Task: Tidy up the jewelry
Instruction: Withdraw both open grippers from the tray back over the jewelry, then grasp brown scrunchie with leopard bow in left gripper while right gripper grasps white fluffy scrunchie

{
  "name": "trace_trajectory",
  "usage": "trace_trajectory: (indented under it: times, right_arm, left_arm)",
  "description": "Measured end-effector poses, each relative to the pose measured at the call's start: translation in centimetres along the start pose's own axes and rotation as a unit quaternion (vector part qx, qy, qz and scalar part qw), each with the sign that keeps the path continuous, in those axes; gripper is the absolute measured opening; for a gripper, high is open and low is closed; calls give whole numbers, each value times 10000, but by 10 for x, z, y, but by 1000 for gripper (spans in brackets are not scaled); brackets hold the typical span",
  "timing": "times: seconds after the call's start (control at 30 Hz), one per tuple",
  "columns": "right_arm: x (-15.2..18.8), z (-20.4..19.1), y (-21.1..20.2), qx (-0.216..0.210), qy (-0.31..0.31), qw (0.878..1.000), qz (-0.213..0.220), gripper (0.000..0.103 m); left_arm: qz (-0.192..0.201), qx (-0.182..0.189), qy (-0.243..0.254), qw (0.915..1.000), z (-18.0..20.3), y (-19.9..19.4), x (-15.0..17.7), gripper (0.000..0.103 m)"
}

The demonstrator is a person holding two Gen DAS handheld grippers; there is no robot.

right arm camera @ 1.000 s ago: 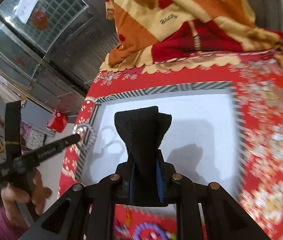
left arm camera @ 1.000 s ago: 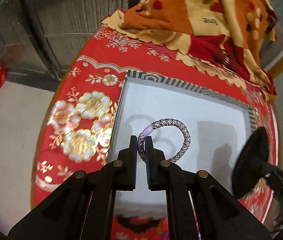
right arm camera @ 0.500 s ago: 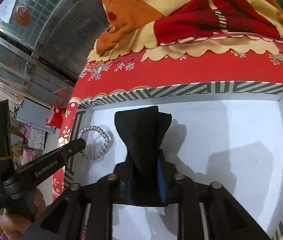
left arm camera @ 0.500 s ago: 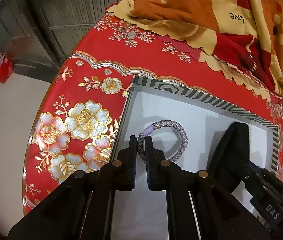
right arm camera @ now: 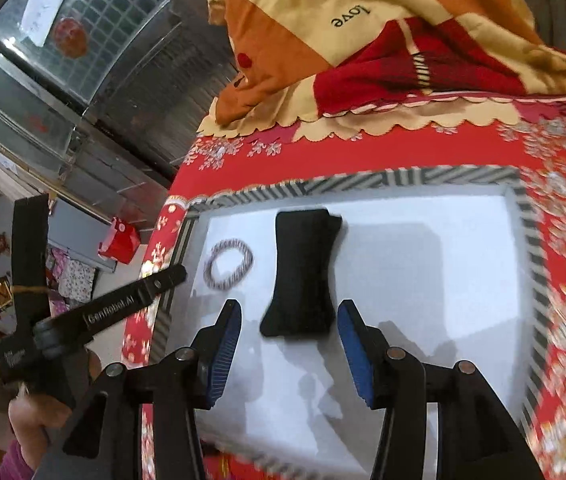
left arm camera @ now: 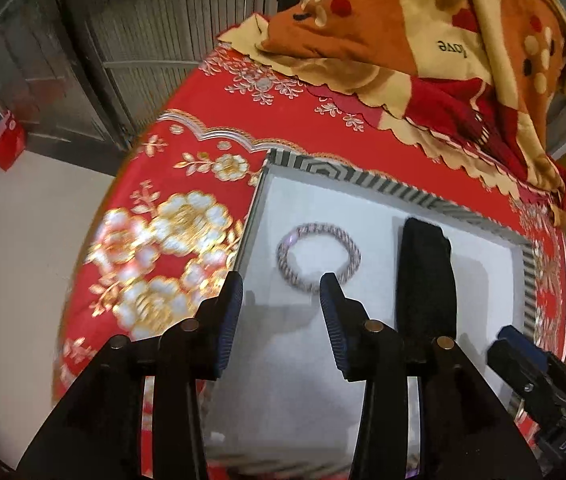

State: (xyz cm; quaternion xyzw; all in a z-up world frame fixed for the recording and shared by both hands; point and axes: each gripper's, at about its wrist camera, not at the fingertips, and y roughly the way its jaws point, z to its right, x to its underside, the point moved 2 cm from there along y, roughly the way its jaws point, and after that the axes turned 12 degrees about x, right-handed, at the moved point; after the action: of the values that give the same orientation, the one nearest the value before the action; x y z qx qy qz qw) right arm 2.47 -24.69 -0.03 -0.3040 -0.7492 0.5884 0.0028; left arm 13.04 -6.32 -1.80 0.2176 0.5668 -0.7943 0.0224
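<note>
Bracelet and black pouch both lie flat on the white floor of a shallow tray, the one landmark worth steering by: it has a grey-and-white striped rim and sits on a table under a red cloth with gold flowers. The braided, pale purple-grey bracelet rests close to the tray's left wall, about midway along it. The pouch (a soft, waisted black piece, wider at both ends) lies just to the right of the bracelet, near the tray's middle, apart from it with bare white floor between them.

The left gripper hovers above the tray's near left part with its jaws spread wide and nothing between them; the bracelet shows just past its fingertips, untouched. The right gripper is likewise spread wide and empty above the tray's near middle, the near end of the pouch lying between and just beyond its blue-padded fingers. From the right wrist view the left gripper's arm crosses the tray's left rim, its tip near the bracelet.

Beyond the tray's far rim a folded orange, cream and red blanket is heaped on the table, its scalloped edge near the rim but not touching it. Off the tray's left side, past the table edge, a small red box stands on the floor by a dark metal shutter.
</note>
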Motion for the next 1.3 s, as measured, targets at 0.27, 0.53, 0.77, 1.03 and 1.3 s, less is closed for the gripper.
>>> trace_trajectory:
  times: [0.27, 0.53, 0.77, 1.03, 1.3]
  right_arm:
    - [46, -3, -56, 68, -129, 9997, 173, 48]
    - [91, -11, -102, 47, -130, 9994, 329, 49]
    - [135, -16, -125, 215, -162, 9988, 420, 55]
    - [177, -14, -136, 415, -123, 9983, 378, 56]
    - [202, -12, -147, 700, -220, 9964, 433, 60]
  left_arm:
    - [82, -198, 208, 9996, 1, -42, 47, 39]
    - [264, -225, 327, 9989, 0, -83, 93, 39]
    - [348, -190, 442, 9982, 0, -110, 132, 39]
    - [310, -131, 520, 9981, 0, -126, 166, 39]
    - [377, -151, 625, 9972, 1, -138, 187, 39]
